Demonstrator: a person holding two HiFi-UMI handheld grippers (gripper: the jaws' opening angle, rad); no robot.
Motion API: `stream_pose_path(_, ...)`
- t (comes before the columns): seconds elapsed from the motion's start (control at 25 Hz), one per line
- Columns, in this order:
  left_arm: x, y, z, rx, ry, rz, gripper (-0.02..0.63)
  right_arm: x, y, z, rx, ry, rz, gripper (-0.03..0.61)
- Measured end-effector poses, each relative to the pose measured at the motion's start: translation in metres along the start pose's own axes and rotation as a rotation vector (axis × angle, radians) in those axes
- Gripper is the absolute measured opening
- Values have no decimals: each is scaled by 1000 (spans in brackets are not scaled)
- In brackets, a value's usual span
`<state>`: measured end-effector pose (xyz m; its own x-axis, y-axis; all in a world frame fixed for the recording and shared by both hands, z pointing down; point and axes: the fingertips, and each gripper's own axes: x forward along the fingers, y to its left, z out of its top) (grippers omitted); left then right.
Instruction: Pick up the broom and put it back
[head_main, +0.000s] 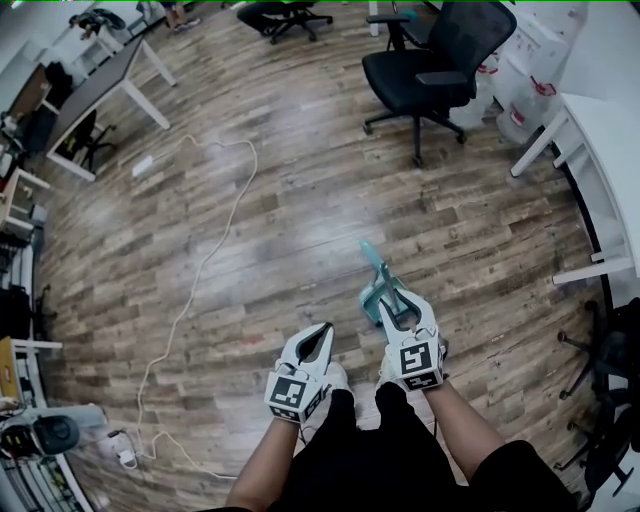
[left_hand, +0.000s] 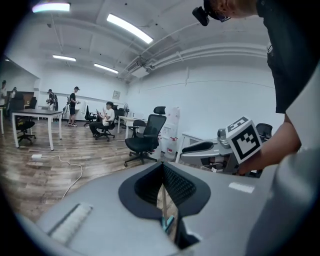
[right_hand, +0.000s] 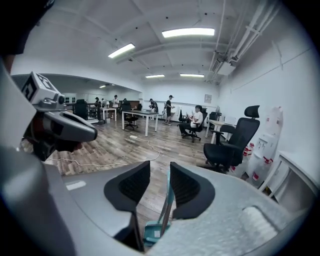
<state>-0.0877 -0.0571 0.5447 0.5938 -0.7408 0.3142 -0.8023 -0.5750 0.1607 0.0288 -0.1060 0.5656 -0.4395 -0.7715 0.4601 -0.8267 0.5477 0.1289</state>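
Note:
The teal broom (head_main: 377, 266) stands on the wooden floor just ahead of my right gripper (head_main: 404, 304), its handle leaning away from me over a teal base (head_main: 376, 296). In the right gripper view the broom handle (right_hand: 168, 200) runs between the jaws of the right gripper (right_hand: 160, 166). It lies against the right-hand pad, with a clear gap to the other, so that gripper is open. The teal base (right_hand: 151, 233) shows below. My left gripper (head_main: 322, 331) hovers beside it to the left, jaws closed to a thin slit (left_hand: 162, 170) with nothing held.
A black office chair (head_main: 432, 62) stands ahead to the right, next to a white desk (head_main: 612, 135) along the right side. A white cable (head_main: 214, 232) snakes across the floor on the left. A table (head_main: 98, 88) is far left. Several people sit at distant desks (right_hand: 142, 116).

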Motion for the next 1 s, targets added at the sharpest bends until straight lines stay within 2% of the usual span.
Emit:
stream_pose_path(0.08,0,-4,10,18,-19,-10,18,-11,5,13,-19,-18,5,103)
stream_pose_path(0.28,-4,-15,29,45,-58,-27,18,-35,6,36,20,-90,-16,35)
stream_pose_path(0.4,-4,-21,46,62,-95,-41,18,-49,0,57,9,-133,-36,4)
stream_pose_path(1.0,-3,-42,125,172,-268,-92,18,-89,-15,132,-66,-288,-71,2)
